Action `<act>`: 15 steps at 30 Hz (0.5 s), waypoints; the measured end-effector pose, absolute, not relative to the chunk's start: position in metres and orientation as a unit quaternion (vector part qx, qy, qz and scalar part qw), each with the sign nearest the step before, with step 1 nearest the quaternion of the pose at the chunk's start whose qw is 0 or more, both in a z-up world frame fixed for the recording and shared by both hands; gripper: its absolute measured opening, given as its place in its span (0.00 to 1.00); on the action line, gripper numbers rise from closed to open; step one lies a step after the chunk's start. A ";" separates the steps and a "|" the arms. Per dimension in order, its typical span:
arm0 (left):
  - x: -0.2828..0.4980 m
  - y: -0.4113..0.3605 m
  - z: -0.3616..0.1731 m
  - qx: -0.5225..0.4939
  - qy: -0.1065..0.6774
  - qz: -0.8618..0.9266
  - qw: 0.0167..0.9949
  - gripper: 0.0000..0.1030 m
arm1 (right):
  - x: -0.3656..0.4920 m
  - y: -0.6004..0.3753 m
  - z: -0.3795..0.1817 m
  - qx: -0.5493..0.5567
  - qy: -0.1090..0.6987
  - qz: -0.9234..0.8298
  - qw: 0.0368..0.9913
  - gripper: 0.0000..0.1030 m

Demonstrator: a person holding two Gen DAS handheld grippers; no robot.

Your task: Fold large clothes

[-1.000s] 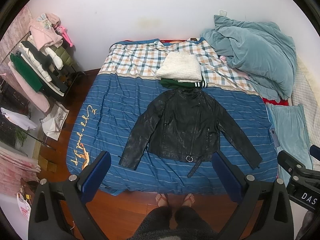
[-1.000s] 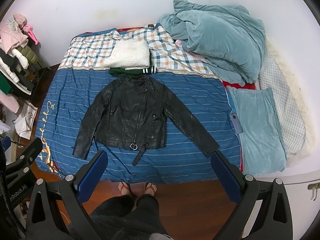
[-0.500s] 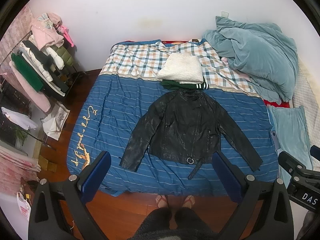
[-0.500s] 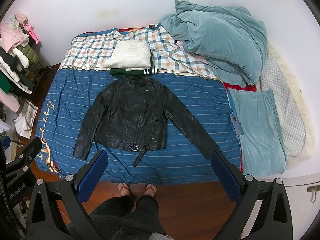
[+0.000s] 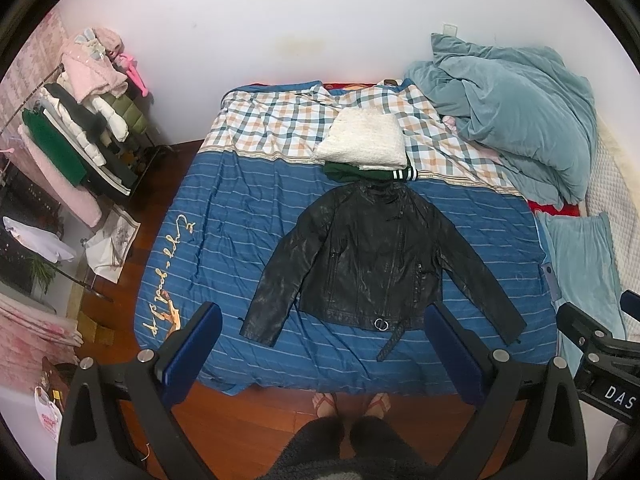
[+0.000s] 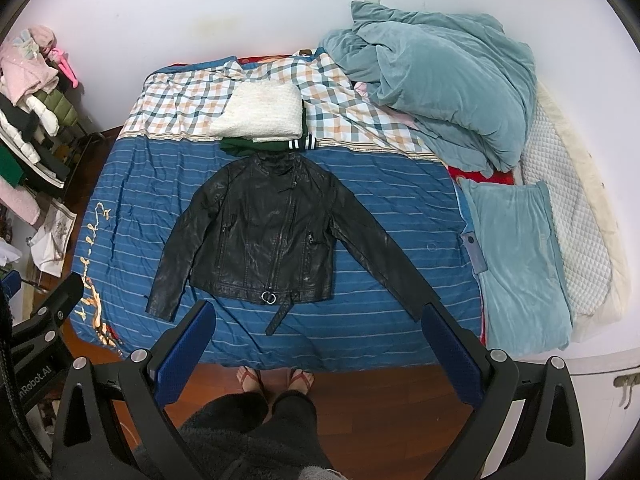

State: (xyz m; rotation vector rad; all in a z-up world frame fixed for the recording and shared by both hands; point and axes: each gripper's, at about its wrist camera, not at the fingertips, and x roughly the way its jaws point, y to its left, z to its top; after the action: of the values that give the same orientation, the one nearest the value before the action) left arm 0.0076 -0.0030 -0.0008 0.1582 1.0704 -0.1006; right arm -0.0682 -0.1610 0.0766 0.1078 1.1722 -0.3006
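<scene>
Black jacket flat on bed, collar toward wall, sleeves splayed | left gripper, right gripper: jaws spread wide, empty

The black jacket at the centre looks like glossy, creased leather, with a shiny metal ring at its hem. It lies on a matt striped cloth bedspread, below a fluffy white folded garment, perhaps fleece. The floor at the bottom is polished reddish wood.
</scene>
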 end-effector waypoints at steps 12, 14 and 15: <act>0.015 -0.003 -0.002 0.076 0.509 -0.051 0.856 1.00 | -0.065 -0.161 0.077 0.051 0.551 -0.140 0.821 1.00; 0.018 -0.004 -0.002 0.078 0.508 -0.052 0.856 1.00 | -0.065 -0.161 0.077 0.051 0.551 -0.141 0.821 1.00; 0.020 -0.004 -0.003 0.077 0.509 -0.053 0.856 1.00 | -0.063 -0.160 0.078 0.051 0.552 -0.141 0.820 1.00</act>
State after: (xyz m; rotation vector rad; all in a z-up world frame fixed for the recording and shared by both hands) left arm 0.0199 -0.0039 -0.0026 0.1626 1.0691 -0.1109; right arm -0.0629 -0.1602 0.0775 0.1083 1.1752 -0.3010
